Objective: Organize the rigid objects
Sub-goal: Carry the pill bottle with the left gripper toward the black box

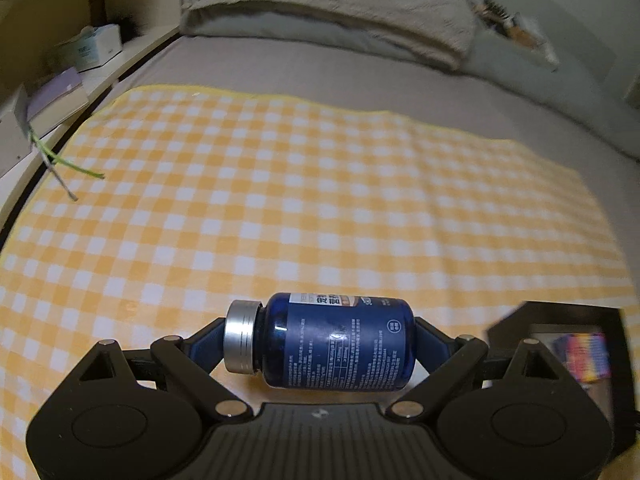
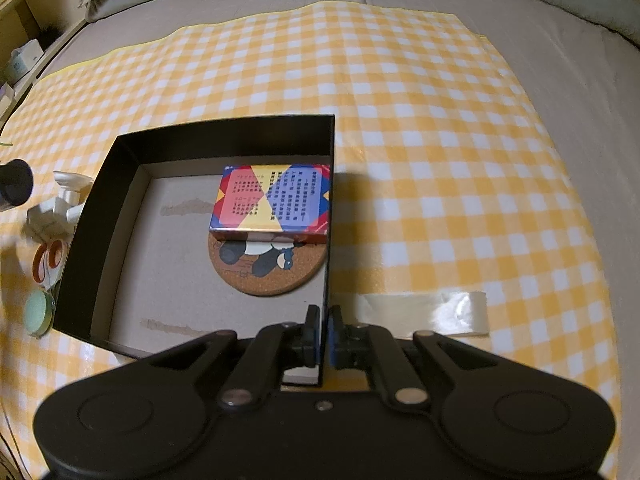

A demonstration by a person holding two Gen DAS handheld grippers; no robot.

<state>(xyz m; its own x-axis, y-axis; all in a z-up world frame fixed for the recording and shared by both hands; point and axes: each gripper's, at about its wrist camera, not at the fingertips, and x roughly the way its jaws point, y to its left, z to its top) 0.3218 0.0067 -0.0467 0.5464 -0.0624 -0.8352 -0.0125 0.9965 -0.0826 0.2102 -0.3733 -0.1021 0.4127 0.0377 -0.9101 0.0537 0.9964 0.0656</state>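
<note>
My left gripper [image 1: 320, 340] is shut on a dark blue pill bottle [image 1: 340, 344] with a silver cap, held sideways above the yellow checked cloth [image 1: 280, 200]. My right gripper [image 2: 323, 338] is shut on the right wall of an open black box [image 2: 224, 136]; the box corner also shows in the left wrist view [image 1: 560, 316]. Inside the box a colourful card box [image 2: 272, 200] lies on a round cork coaster [image 2: 268, 268] with a panda print.
Left of the box lie orange-handled scissors [image 2: 48, 260], a pale green round lid [image 2: 38, 312], white plastic pieces [image 2: 60, 204] and a dark cylinder [image 2: 14, 186]. A clear tape strip [image 2: 432, 312] sticks to the cloth. A pillow [image 1: 340, 8] and shelf [image 1: 80, 48] lie beyond.
</note>
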